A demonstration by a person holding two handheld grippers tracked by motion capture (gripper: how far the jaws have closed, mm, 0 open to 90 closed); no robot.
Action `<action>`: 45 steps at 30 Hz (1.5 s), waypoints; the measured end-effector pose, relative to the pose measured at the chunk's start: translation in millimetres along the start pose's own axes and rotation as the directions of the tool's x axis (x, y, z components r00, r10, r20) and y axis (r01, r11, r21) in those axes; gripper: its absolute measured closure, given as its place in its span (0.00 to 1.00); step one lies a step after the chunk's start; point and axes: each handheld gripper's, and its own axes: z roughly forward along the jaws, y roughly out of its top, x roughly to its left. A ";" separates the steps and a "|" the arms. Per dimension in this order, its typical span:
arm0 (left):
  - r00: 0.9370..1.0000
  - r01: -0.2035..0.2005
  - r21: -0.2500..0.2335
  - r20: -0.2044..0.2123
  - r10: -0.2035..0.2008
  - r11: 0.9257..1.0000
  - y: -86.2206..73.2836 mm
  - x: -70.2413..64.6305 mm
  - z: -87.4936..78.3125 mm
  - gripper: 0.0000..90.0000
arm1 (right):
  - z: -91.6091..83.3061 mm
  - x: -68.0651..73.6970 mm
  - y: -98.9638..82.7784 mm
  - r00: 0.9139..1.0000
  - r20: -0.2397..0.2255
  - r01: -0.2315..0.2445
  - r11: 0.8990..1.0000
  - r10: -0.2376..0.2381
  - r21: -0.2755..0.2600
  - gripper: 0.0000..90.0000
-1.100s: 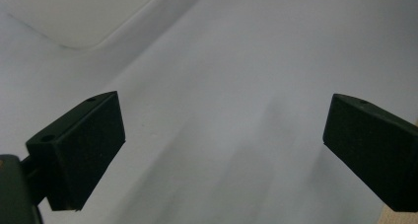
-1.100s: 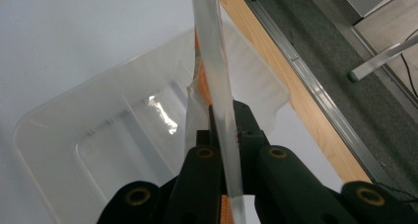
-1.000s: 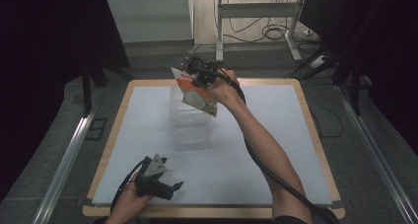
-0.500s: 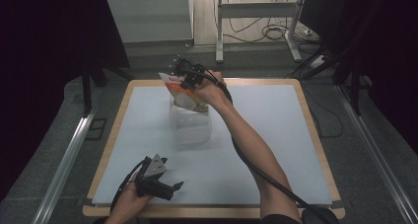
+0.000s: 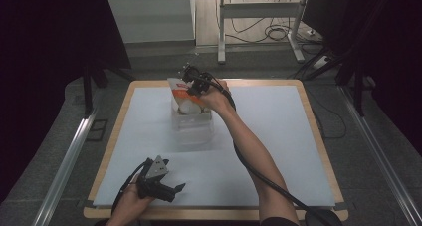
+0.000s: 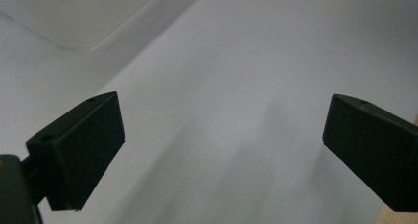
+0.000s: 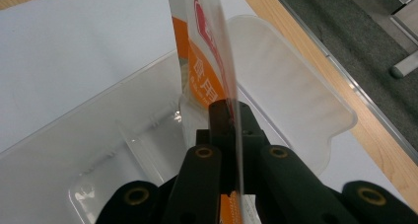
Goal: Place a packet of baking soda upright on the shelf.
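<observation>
1. My right gripper [image 5: 191, 84] sits over the far middle of the tabletop [image 5: 278, 131], with its jaws clamped tight on a flat orange-and-white packet [image 5: 180, 88].
2. In the right gripper view the right gripper [image 7: 231, 113] pinches the packet [image 7: 209, 61] edge-on. The thin sheet stands upright between the jaws, with red print and orange lettering on its face.
3. The packet hangs with its lower part inside a clear plastic container [image 5: 191, 126], which stands on the white sheet covering the tabletop, near its far edge.
4. Up close, the container [image 7: 123, 130] is see-through and its walls rise around the packet's lower end. I cannot tell whether the packet touches the bottom.
5. A frosted lid [image 7: 291, 100] lies just beyond the container, towards the wooden border of the tabletop.
6. My left gripper [image 5: 164, 183] rests at the near left corner of the tabletop, well away from the container, with the grey three-cornered plate showing on top.
7. In the left gripper view the left gripper [image 6: 222, 140] has its jaws spread wide, with nothing between them but the white sheet.
8. A pale rounded corner, which looks like the container's, shows at the upper left of that view.
</observation>
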 end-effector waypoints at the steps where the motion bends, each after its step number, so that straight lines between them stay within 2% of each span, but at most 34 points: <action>1: 1.000 0.000 0.000 0.000 0.000 1.000 0.0 0.0 0.0 0.03 | -0.1 1.0 -0.4 1.000 -0.003 -0.005 1.000 0.005 -0.004 0.98; 4: 1.000 -0.004 -0.002 -0.001 0.004 1.000 0.3 -0.5 -0.2 0.03 | -0.8 2.5 -0.4 1.000 0.001 0.007 1.000 -0.007 -0.003 0.97; 8: 1.000 -0.003 -0.002 -0.001 0.003 1.000 0.1 -0.3 0.0 0.03 | -1.8 3.4 -0.2 1.000 -0.009 0.000 1.000 0.000 -0.016 0.94; 15: 1.000 0.001 -0.001 0.002 -0.001 1.000 0.1 0.0 -0.2 0.03 | -11.7 0.7 0.2 1.000 -0.018 -0.013 0.998 0.012 -0.060 0.82; 24: 1.000 0.000 0.000 0.000 0.000 1.000 0.1 -0.4 0.2 0.03 | -21.7 1.9 -2.7 1.000 -0.018 -0.015 0.997 0.014 -0.073 0.69; 39: 1.000 0.013 -0.006 0.005 -0.012 1.000 -0.1 0.7 -0.2 0.03 | -39.6 3.6 -9.9 1.000 0.008 -0.001 0.993 0.002 -0.121 0.47; 45: 1.000 0.011 -0.004 0.004 -0.011 1.000 -0.1 0.4 0.3 0.03 | -45.4 6.2 -16.7 1.000 0.022 0.009 0.993 -0.007 -0.121 0.40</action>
